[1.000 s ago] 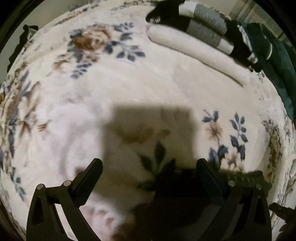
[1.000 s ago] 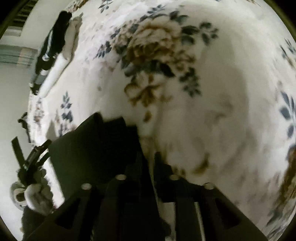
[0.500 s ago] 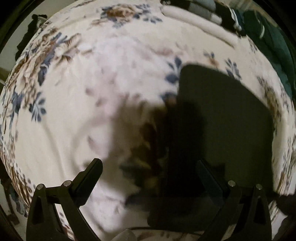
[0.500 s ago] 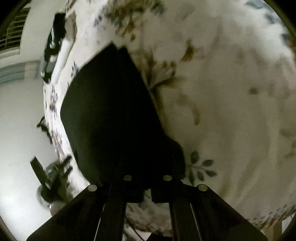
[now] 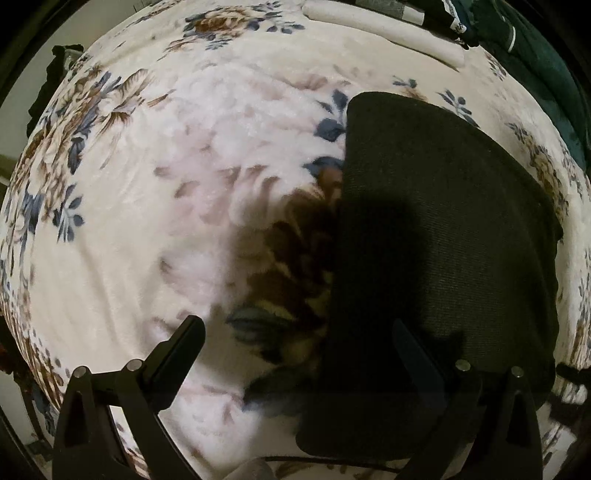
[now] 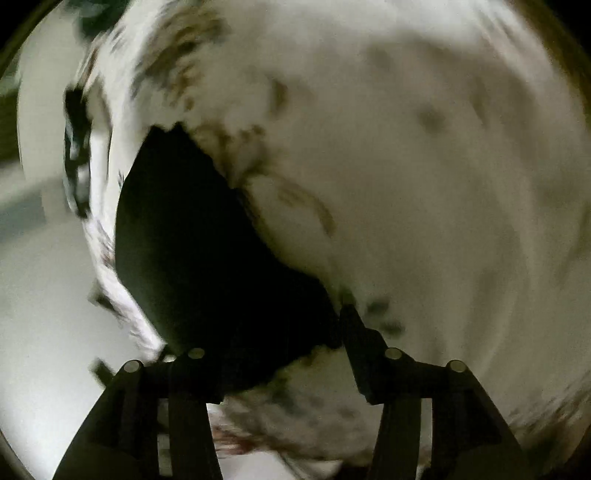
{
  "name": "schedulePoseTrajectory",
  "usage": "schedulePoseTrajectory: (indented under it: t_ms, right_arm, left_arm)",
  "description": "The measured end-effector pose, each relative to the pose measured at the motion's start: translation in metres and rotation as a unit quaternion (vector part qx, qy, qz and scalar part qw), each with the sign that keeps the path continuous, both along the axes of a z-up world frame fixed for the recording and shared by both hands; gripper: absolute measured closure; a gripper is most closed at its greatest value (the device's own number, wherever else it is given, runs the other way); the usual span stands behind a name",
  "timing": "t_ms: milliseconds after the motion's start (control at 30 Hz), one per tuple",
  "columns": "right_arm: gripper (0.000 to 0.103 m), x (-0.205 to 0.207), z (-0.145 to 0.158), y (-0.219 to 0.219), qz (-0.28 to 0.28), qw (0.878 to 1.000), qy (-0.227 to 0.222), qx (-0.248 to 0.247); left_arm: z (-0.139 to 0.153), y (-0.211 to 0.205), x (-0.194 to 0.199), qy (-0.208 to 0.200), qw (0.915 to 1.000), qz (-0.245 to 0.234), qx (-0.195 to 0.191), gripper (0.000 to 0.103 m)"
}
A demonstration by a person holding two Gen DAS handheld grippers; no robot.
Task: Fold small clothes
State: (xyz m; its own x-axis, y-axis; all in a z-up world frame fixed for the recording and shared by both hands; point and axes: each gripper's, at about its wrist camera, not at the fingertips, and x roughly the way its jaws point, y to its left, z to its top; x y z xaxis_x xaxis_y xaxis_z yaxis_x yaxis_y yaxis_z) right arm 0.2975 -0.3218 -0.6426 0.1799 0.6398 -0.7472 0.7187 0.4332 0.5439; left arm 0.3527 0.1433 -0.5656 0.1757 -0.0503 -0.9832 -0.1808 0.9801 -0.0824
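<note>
Since a second ago the black garment (image 5: 443, 240) has gone from a bunched piece pinched in the right gripper (image 6: 280, 354) to a flat folded panel lying on the floral blanket (image 5: 184, 184), and those jaws, clenched half a second back, have just been opening. Now they stand apart at the garment's near corner, one finger over the dark cloth, the other over the blanket, pads not pressing it, though the right wrist view is badly smeared. Over on the other side, the left gripper (image 5: 295, 343) hangs wide open above the blanket, its right finger over the garment's left part, nothing held. Far back at the blanket's edge sits a row of folded clothes (image 5: 388, 26), cream and dark.
</note>
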Motion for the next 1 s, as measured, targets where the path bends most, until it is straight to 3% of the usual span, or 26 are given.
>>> schedulePoseTrajectory:
  t_ms: [133,267,333,367,433,500,567,600,633,700,733,867,1000]
  right_arm:
    - [0.047,-0.016,-0.028,0.018,-0.044,0.996,-0.03,0.078]
    - [0.045,-0.008,-0.05,0.034,-0.062,0.994,-0.031,0.088]
    - [0.053,-0.007,-0.043,0.034,-0.081,0.994,-0.054,0.058]
    - [0.076,-0.005,-0.032,0.035,-0.073,0.995,-0.07,0.024]
    - [0.082,0.001,-0.005,0.04,-0.037,0.993,-0.102,-0.054]
    - [0.083,0.006,0.004,0.047,0.006,0.989,-0.098,-0.109]
    - [0.08,0.007,-0.004,0.044,0.018,0.992,-0.079,-0.101]
    - [0.067,0.014,-0.009,0.043,0.024,0.994,-0.062,-0.086]
    - [0.062,0.015,-0.011,0.037,0.028,0.996,-0.042,-0.072]
    - [0.049,0.019,0.001,0.03,0.049,0.994,-0.025,-0.092]
    - [0.048,0.022,0.011,0.021,0.063,0.992,-0.025,-0.106]
    - [0.048,0.062,0.048,-0.005,0.088,0.982,-0.072,-0.154]
    - [0.048,0.144,0.051,0.01,0.15,0.963,-0.148,-0.17]
  left_arm:
    - [-0.003,0.0,0.003,0.004,0.9999,0.007,-0.01,0.0]
    - [-0.007,0.002,-0.003,0.006,0.9997,0.012,-0.018,0.0]
    - [-0.008,0.0,-0.003,0.006,0.9998,0.011,-0.018,0.0]
    - [-0.008,-0.001,-0.003,0.005,0.9998,0.009,-0.019,0.0]
    - [-0.006,0.001,0.0,0.006,0.9998,0.005,-0.02,0.0]
    - [-0.006,0.002,-0.002,0.007,0.9998,0.002,-0.021,0.0]
    - [-0.007,0.002,-0.001,0.009,0.9997,0.001,-0.021,0.0]
    - [-0.007,0.002,0.0,0.01,0.9997,0.0,-0.022,0.0]
    - [-0.007,0.003,0.001,0.011,0.9996,0.0,-0.025,0.0]
    - [-0.005,0.006,0.005,0.011,0.9995,0.0,-0.029,0.0]
    - [-0.002,0.008,0.009,0.006,0.9996,-0.004,-0.026,0.0]
    - [0.004,0.012,0.037,-0.016,0.9994,-0.013,-0.028,0.0]
    - [0.001,0.005,0.086,-0.036,0.9976,-0.027,-0.053,0.0]
